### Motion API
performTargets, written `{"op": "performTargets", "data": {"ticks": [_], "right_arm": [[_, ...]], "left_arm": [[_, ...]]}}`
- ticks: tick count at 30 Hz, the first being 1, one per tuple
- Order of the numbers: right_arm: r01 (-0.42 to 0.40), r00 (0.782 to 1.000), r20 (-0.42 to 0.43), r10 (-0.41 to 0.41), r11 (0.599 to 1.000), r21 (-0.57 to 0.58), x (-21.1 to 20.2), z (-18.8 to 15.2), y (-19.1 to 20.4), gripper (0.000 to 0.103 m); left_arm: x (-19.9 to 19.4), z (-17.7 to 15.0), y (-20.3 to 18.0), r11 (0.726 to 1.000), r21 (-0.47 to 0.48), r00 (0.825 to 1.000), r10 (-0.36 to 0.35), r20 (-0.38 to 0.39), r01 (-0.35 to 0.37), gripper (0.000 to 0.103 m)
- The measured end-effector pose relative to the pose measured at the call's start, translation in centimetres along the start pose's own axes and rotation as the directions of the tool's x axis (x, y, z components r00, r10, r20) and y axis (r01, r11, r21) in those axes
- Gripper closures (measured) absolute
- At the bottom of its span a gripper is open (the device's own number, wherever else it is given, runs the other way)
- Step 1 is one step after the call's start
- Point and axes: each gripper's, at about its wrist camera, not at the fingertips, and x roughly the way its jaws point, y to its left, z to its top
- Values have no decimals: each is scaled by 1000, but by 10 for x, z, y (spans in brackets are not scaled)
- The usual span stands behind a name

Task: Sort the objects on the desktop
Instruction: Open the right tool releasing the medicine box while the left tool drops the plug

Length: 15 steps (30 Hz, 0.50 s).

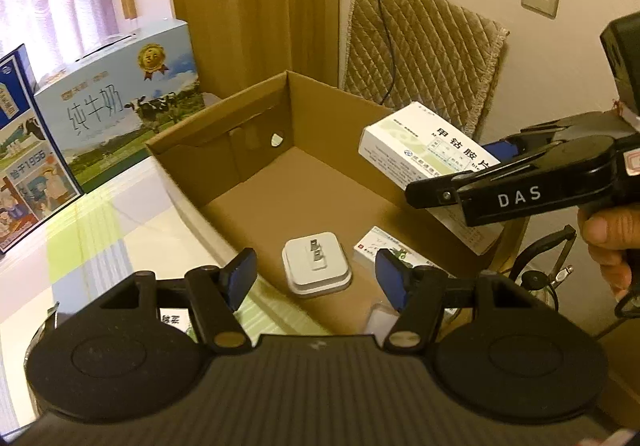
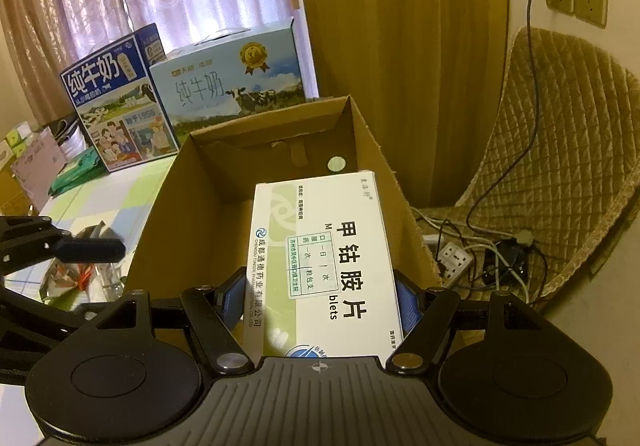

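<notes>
1. Your right gripper has its jaws clamped on the long sides of the white medicine box, carried flat above the open cardboard box, likely so it drops in level.
2. Your left gripper is spread wide, holding nothing, poised over the white plug adapter already inside.

A white-and-green cardboard medicine box hung level over the open brown cardboard carton. On the carton floor, a white square plug adapter lay prongs-up, a small white card box at its 3 o'clock.
</notes>
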Motion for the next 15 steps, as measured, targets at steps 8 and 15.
{"op": "performTargets", "data": {"ticks": [8,15], "right_arm": [[-26,999,-27,26,1000,4,10,-1,6,33],[-12,1000,-5,12,1000,2,1,-1,7,25]], "left_arm": [[-8,-6,6,1000,-22,1000,2,11,-1,42],[-17,-12,11,999,-46,1000,5,22,-4,40]]}}
